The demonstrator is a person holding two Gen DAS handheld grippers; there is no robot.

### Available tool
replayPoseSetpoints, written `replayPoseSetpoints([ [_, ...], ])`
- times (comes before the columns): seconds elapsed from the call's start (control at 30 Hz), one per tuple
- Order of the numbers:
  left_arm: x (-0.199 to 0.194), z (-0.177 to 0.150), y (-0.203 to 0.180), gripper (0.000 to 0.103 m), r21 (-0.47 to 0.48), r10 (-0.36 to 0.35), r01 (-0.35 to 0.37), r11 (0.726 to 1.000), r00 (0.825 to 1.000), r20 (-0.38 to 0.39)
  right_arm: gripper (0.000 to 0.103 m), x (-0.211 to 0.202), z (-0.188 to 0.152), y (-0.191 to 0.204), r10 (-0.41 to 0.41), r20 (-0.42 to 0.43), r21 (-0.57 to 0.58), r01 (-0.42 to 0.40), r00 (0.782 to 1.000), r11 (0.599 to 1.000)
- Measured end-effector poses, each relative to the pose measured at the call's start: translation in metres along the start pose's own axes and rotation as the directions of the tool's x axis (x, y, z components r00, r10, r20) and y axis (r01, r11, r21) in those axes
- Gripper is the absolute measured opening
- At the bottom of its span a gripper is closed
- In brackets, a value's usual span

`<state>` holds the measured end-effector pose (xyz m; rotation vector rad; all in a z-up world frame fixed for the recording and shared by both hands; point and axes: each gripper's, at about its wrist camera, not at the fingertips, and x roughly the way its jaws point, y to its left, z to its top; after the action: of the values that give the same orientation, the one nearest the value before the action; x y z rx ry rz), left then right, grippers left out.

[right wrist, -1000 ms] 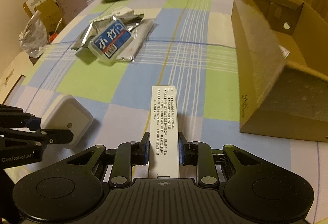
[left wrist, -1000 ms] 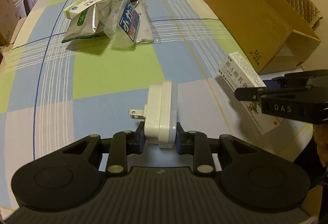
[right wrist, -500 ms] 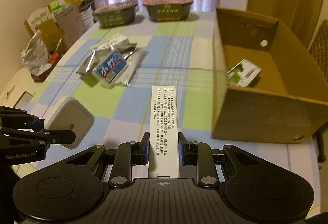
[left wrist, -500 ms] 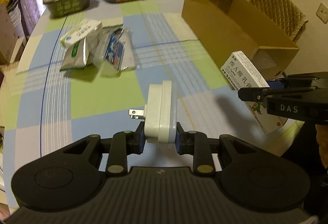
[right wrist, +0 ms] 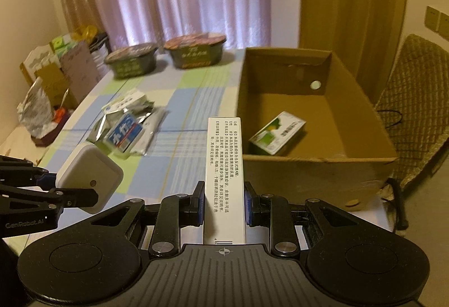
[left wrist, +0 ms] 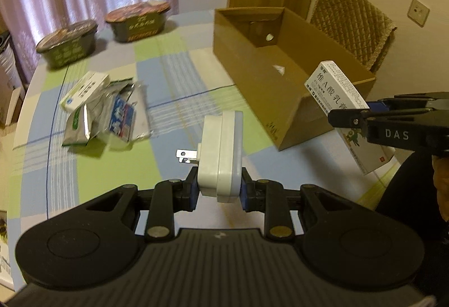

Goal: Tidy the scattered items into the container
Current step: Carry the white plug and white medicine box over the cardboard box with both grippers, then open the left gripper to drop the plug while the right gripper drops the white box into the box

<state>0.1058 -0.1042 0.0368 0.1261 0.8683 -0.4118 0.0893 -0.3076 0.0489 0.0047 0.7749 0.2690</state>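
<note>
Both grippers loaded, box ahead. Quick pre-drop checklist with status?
1. Left gripper clamps the white plug adapter: ok.
2. Right gripper clamps the medicine box: ok.
3. Cardboard box open on top: ok.
4. Free floor space inside beside the green carton: ok.
5. Either load over the opening yet: not ok, both short of the near wall.
6. Grippers clear of each other: ok.

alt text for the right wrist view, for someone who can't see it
The right gripper holds a long white medicine box upright, aimed toward an open cardboard box that already contains a green carton. At lower left, the left gripper grips a white plug adapter above the checked tablecloth, where a pile of packets remains.
</note>
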Motion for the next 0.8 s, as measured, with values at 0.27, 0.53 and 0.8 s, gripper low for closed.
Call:
replayPoseSetpoints([
  [0.27,0.005,0.034,-0.029,0.023,0.049,-0.043,0.042,0.998,0.999,0.031,0.029,-0.011,0.016,-0.033,-0.035,0.041,0.027,0.034,0.999,0.999],
  [0.53,0.021,0.091,-0.069,0.023,0.076,-0.124,0.117,0.990,0.988,0.093,0.029,-0.013,0.042,-0.075,-0.092,0.081,0.058,0.088,0.992,0.994],
  [0.8,0.055,0.134,-0.092,0.023,0.058,-0.165,0.160,0.985,0.980,0.109,0.029,0.001,0.067,-0.106,-0.112,0.096,0.078,0.104,0.989,0.991],
])
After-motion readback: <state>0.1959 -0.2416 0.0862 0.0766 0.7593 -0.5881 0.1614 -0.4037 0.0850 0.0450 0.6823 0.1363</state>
